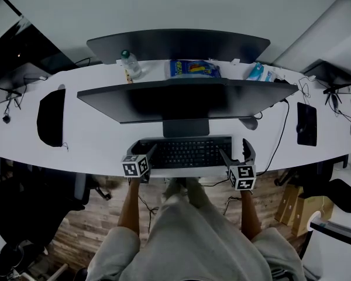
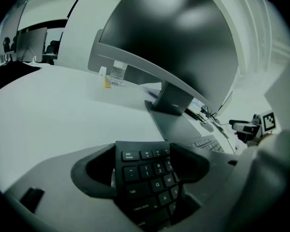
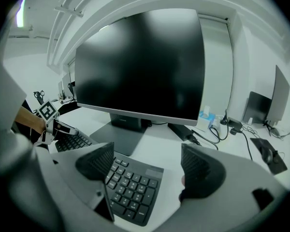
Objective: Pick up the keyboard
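Slipping is the main danger here. The keyboard [image 1: 187, 153] lies flat on the white tabletop [image 1: 99, 139], near its front edge and just before the monitor stand [image 1: 185, 127]. The left claw [image 2: 142, 166] is spread wide around the keyboard's left end. The right claw [image 3: 147, 159] is spread too, with only the right corner between its jaws (one jaw stands over bare tabletop). If they close unevenly, I judge the keyboard can tilt, slide off the edge, or knock the stand.

You have a black keyboard [image 1: 184, 153] with pale key lettering on a white surface [image 1: 99, 136]. Your left tongs [image 1: 146, 155] and right tongs [image 1: 236, 154] are dark grey, each carrying black-and-white square markers. The monitor [image 1: 181, 98] is black, and the floor [image 1: 82, 227] is brown planks.
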Motion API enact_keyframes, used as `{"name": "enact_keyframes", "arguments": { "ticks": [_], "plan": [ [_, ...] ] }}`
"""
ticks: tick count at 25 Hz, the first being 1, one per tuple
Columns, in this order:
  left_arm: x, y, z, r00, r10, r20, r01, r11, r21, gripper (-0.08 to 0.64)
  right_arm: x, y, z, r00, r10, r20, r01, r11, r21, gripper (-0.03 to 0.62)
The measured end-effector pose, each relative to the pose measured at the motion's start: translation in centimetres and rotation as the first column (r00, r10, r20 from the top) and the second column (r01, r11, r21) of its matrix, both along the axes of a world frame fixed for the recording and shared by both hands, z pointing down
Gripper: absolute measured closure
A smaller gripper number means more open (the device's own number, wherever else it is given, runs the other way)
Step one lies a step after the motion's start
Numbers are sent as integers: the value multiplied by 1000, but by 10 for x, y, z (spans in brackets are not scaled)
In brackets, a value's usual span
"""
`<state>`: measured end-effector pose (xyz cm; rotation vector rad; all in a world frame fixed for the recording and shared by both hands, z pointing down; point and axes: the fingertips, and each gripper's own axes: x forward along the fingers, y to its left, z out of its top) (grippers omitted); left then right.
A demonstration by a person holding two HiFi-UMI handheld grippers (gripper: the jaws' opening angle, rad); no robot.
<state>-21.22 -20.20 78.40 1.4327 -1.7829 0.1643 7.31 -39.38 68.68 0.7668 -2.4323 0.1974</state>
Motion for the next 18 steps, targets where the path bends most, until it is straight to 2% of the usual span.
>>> {"name": "enact_keyframes", "arguments": {
  "ticks": [14,18],
  "plan": [
    [-2,-2,2,998,-58,22,58,998,-12,224,7,-8,13,1000,4,1,-4,999,-32,163],
    [-1,-4,2,998,-64,26,64,998,-14,224,10,-14,27,1000,22,7,-21,996,-83,163]
  ]
}}
